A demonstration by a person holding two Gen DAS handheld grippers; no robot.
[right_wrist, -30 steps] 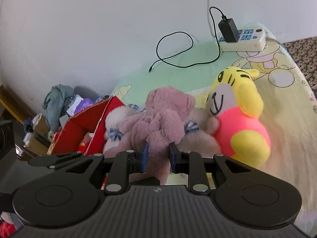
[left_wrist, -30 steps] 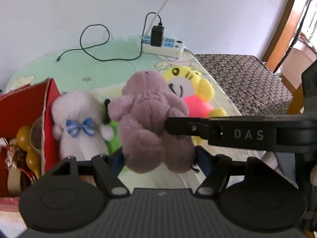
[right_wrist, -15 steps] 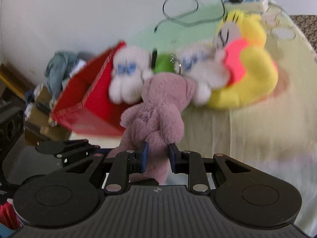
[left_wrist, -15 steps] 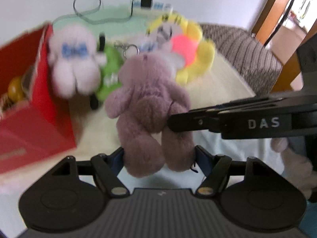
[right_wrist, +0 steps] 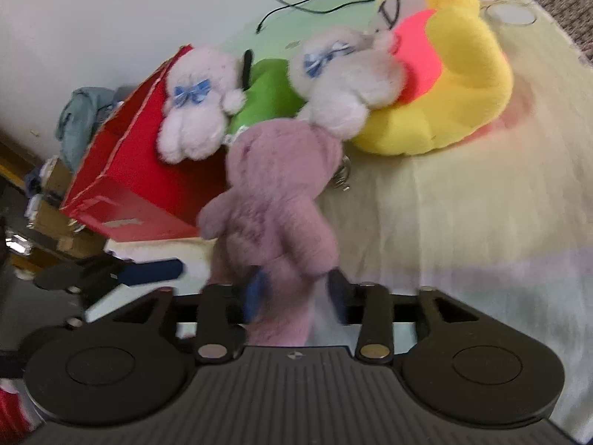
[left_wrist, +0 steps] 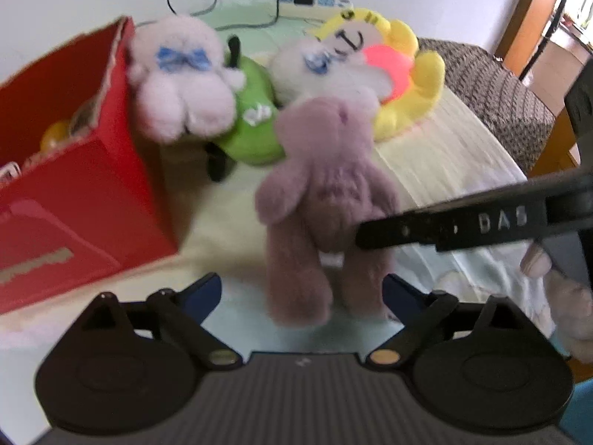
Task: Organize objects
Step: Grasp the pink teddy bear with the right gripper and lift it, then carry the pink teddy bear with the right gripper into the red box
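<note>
Both grippers opening, left gripper [left_wrist: 302, 293] and right gripper [right_wrist: 294, 293] letting go of mauve bear [left_wrist: 326, 200] on bedsheet [right_wrist: 463, 215] before plush row; placement nearly done, red box [left_wrist: 74, 170] untouched

The bear [left_wrist: 326, 200] is mauve. Two white plush dogs [left_wrist: 181, 81] [right_wrist: 341, 78] wear blue checked bows. The plush between them [left_wrist: 255, 118] is lime green, the tiger [right_wrist: 444, 85] yellow and pink with black stripes. The box [left_wrist: 70, 170] is red, the sheet [right_wrist: 463, 200] pale yellow.
</note>
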